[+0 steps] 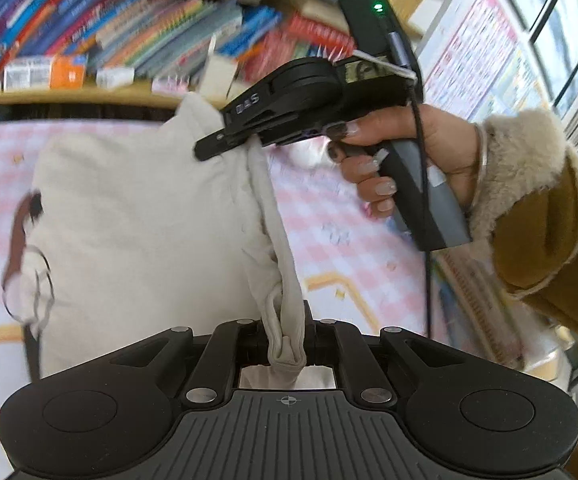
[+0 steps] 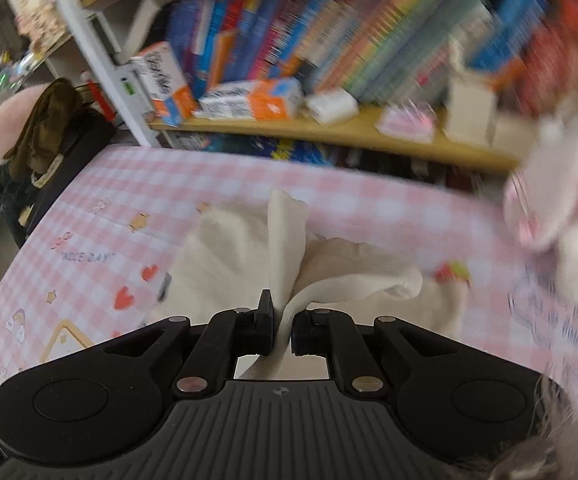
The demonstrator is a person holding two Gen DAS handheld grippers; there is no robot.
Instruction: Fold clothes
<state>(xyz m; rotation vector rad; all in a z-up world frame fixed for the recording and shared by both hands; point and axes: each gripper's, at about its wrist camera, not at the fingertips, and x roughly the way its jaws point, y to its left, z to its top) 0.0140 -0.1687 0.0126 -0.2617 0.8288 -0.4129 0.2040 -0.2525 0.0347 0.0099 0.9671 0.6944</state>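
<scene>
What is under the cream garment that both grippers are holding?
Under the cream garment lies the pink checked tablecloth, visible all around it. Whatever sits directly beneath the cloth is covered and cannot be seen.

Both tongs, left [image 1: 285, 340] and right [image 2: 283, 328], are clamped (gripping cloth).

I can't read the blurred book spines [image 2: 329, 40], and a smeared pink shape [image 2: 561, 200] at the right wrist view's edge stays unidentifiable to me.
</scene>
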